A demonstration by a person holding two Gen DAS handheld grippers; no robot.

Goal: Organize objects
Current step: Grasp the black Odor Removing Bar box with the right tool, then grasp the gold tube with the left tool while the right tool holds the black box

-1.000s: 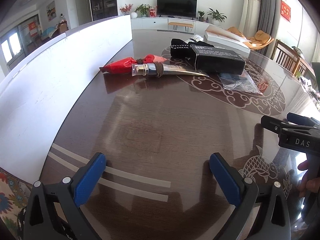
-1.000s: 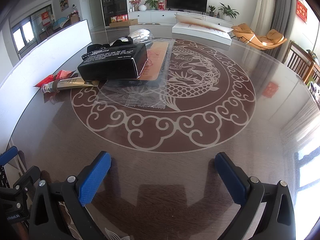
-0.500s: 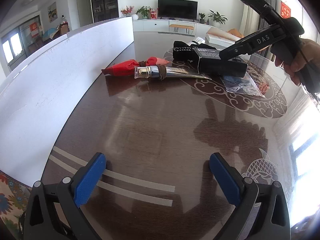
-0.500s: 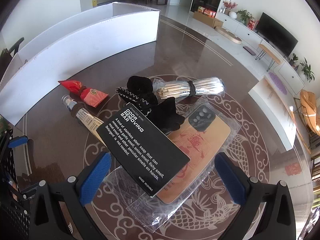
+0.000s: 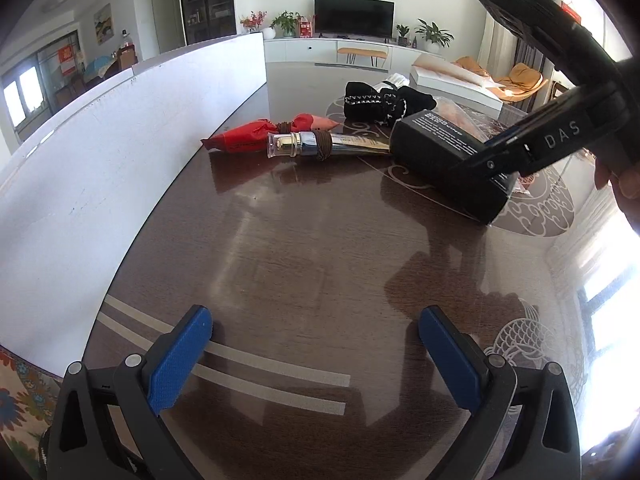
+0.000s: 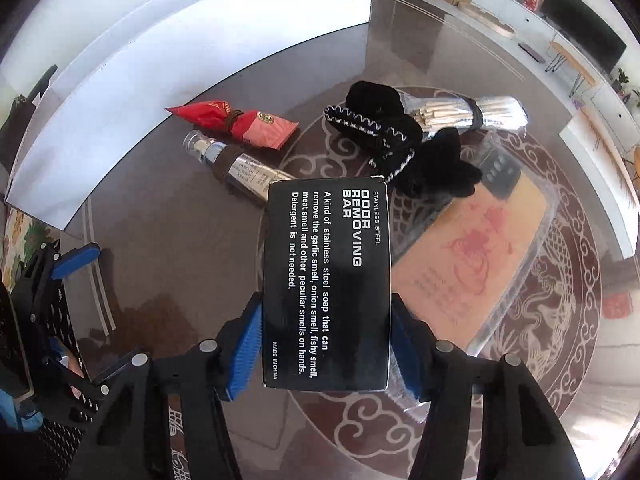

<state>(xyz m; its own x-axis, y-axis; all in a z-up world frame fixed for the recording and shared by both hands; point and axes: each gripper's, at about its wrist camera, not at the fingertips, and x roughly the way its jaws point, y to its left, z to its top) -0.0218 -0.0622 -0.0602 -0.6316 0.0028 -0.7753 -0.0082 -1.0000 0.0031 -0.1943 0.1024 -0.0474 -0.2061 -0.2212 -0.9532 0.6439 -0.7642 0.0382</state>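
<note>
1. Box, black with white lettering, sat between the jaws of my right gripper; the blue pads pressed against both its long sides, so I had it clamped.
2. From the left wrist camera I saw that same box with the right gripper on its near end; whether it was lifted off the table I could not tell.
3. My left gripper stood with jaws wide, holding nothing, only bare dark wood between them.
4. Ahead of the right jaws lay black knitted cloth and a bundle of sticks in clear wrap.
5. Ahead and to their left I saw a silver pump tube and, beyond it, a red packet.
6. To the right of the box lay a bagged orange phone case, partly under the box.
7. A white board ran along the table's left edge.
</note>
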